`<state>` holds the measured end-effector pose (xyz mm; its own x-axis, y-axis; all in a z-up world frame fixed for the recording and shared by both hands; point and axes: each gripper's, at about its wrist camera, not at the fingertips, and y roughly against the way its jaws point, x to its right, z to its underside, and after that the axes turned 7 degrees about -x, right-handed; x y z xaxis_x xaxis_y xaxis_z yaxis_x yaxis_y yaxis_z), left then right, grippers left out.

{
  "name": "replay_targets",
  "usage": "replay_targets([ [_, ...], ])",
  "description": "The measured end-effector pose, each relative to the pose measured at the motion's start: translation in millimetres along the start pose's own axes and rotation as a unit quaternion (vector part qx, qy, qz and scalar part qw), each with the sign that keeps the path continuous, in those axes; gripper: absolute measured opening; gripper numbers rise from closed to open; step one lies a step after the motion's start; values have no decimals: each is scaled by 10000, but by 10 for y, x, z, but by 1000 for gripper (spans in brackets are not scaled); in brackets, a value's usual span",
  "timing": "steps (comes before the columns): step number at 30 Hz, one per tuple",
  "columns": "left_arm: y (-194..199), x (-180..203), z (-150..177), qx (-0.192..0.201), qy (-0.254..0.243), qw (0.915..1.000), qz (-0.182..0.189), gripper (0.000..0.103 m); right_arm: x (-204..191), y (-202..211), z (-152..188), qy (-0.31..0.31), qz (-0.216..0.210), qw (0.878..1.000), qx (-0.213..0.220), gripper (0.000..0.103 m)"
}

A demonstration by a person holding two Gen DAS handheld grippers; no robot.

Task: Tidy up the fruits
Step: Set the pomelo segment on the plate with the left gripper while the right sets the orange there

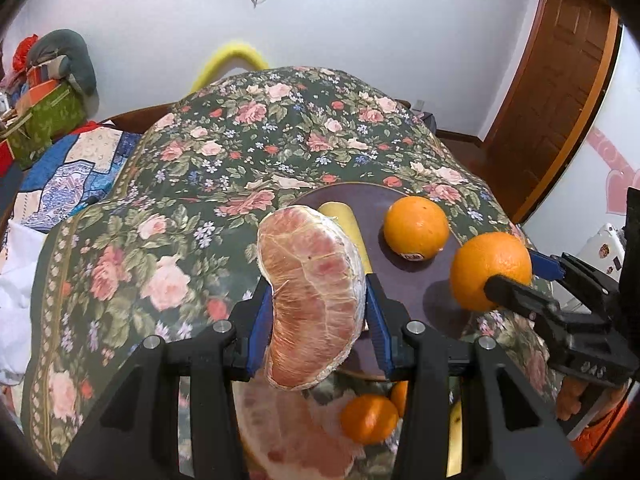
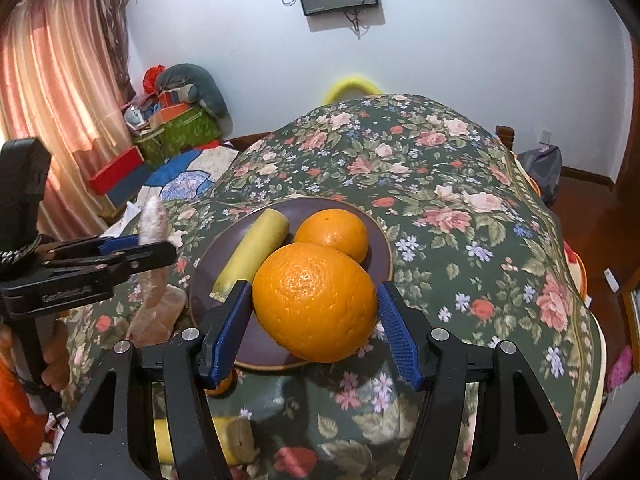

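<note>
My left gripper (image 1: 318, 304) is shut on a peeled pink pomelo segment (image 1: 312, 280), held upright above the near left rim of a dark purple plate (image 1: 416, 292). An orange (image 1: 416, 226) and a piece of yellow banana (image 1: 350, 226) lie on that plate. My right gripper (image 2: 314, 314) is shut on a large orange (image 2: 316, 300) above the near part of the plate (image 2: 382, 248), in front of the plated orange (image 2: 334, 232) and the banana piece (image 2: 252, 256). The left gripper (image 2: 156, 248) with its pomelo segment (image 2: 154, 218) shows at the left of the right wrist view.
A floral cloth (image 1: 240, 152) covers the table. Near the front edge lie another pomelo piece (image 1: 288, 432), a small mandarin (image 1: 368, 418) and a banana piece (image 2: 236, 440). Boxes and bags (image 2: 172, 128) are piled at the back left, and a wooden door (image 1: 560, 92) stands to the right.
</note>
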<state>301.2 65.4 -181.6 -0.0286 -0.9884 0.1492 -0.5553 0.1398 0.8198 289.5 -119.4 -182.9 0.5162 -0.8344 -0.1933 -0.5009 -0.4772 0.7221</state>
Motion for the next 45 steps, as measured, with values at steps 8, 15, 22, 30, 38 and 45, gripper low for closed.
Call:
replay_targets([
  [8,-222,0,-128,-143,32,9998,108,43,-99,-237,-46,185,-104,9996,-180,61],
  [15,-334,-2,-226,-221,61,9997,94,43,-162,-342,-100,315,-125,9990,-275,61],
  [22,-411,14,-275,-324,107,9992,186,43,-138,-407,-112,259,-236,9985,-410,61],
  [30,-265,8,-289,-226,152,9993,256,44,-135,-413,-119,218,-241,9984,-455,63],
  [38,69,62,-179,-37,-23,9999,113,47,-116,-232,-102,112,-128,9992,-361,68],
  [45,391,82,64,42,-189,9998,-66,53,-138,32,-37,195,54,9995,-235,68],
])
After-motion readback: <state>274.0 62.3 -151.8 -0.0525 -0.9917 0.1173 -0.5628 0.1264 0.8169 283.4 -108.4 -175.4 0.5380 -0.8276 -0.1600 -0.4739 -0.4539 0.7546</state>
